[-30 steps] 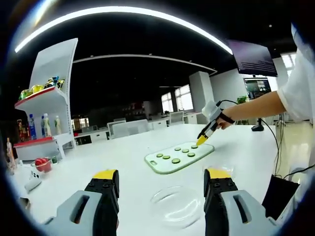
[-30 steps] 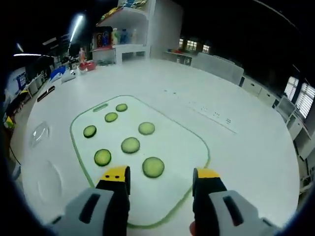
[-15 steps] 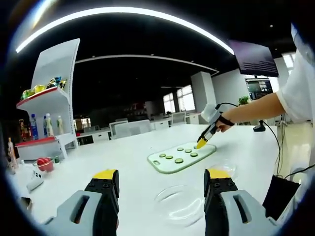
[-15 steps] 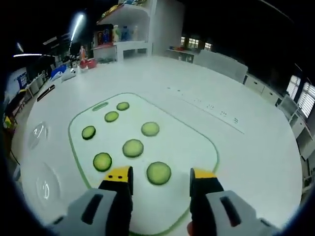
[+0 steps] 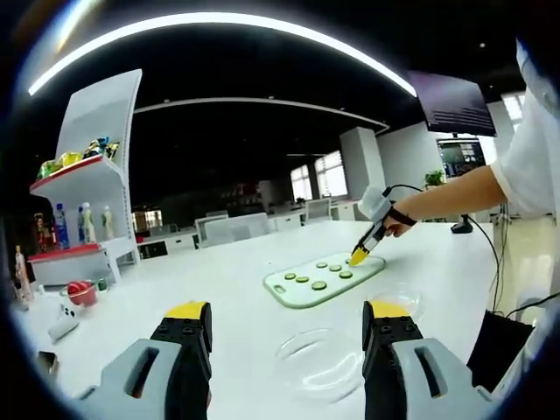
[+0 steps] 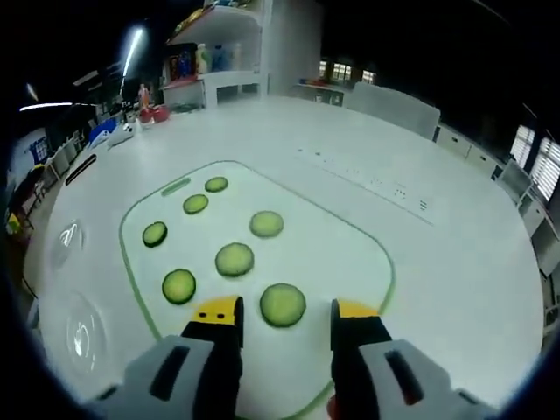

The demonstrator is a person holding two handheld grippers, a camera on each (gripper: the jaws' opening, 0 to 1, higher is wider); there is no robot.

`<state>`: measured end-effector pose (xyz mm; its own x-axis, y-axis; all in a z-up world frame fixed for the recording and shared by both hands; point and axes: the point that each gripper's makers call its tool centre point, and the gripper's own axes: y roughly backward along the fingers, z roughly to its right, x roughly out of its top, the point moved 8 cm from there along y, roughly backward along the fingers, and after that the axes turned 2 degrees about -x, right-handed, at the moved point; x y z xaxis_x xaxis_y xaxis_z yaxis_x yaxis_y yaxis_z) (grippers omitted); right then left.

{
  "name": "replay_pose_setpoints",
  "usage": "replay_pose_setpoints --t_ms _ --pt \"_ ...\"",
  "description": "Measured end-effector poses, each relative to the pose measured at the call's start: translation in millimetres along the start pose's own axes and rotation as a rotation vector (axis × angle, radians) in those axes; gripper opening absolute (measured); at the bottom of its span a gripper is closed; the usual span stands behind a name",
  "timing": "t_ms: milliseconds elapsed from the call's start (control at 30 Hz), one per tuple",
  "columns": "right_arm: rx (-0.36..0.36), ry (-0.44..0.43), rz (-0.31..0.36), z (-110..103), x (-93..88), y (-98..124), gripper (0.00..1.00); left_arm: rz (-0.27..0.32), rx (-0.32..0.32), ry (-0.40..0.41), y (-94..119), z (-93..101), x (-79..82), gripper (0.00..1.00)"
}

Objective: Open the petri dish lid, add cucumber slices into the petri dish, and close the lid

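A white cutting board (image 6: 350, 241) with a green rim carries several cucumber slices. My right gripper (image 6: 286, 311) hangs low over its near end, open, with the nearest slice (image 6: 283, 304) lying between the yellow fingertips. In the left gripper view this gripper (image 5: 359, 255) is held by a person's hand over the far end of the board (image 5: 324, 282). My left gripper (image 5: 287, 311) is open and holds nothing, above a clear petri dish (image 5: 319, 363). A second clear round piece (image 5: 394, 302) lies beside the dish. Both clear pieces (image 6: 79, 337) (image 6: 68, 236) also lie left of the board.
A white shelf (image 5: 83, 175) with bottles and packets stands at the table's far left. A red object (image 5: 77, 291) and small white items lie near it. A monitor (image 5: 459, 153) and cables sit past the person's arm (image 5: 455, 188). A dark strip (image 6: 80, 166) lies near the table's edge.
The right gripper has come down and forward over the nearest slice, and its jaws have narrowed slightly. The left gripper has barely moved.
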<state>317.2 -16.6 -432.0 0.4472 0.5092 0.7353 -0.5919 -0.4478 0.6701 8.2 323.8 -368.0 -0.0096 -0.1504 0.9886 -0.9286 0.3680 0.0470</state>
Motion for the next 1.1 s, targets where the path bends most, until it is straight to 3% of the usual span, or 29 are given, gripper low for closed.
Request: replay_pose_setpoints --t_ms 233,633,1100 --pt "0.012 -0.014 0.001 9.8 3.5 -8.1 0.37 -0.001 0.006 0.000 0.6 -2.0 0.0 0.70" --pt "0.002 -0.016 0.001 -6.3 -3.3 3.7 0.26 0.002 0.009 0.015 1.0 -2.8 -1.0 0.70" --pt "-0.003 -0.026 0.003 3.0 1.6 -3.2 0.19 0.012 0.007 0.023 1.2 -1.3 1.7 0.70"
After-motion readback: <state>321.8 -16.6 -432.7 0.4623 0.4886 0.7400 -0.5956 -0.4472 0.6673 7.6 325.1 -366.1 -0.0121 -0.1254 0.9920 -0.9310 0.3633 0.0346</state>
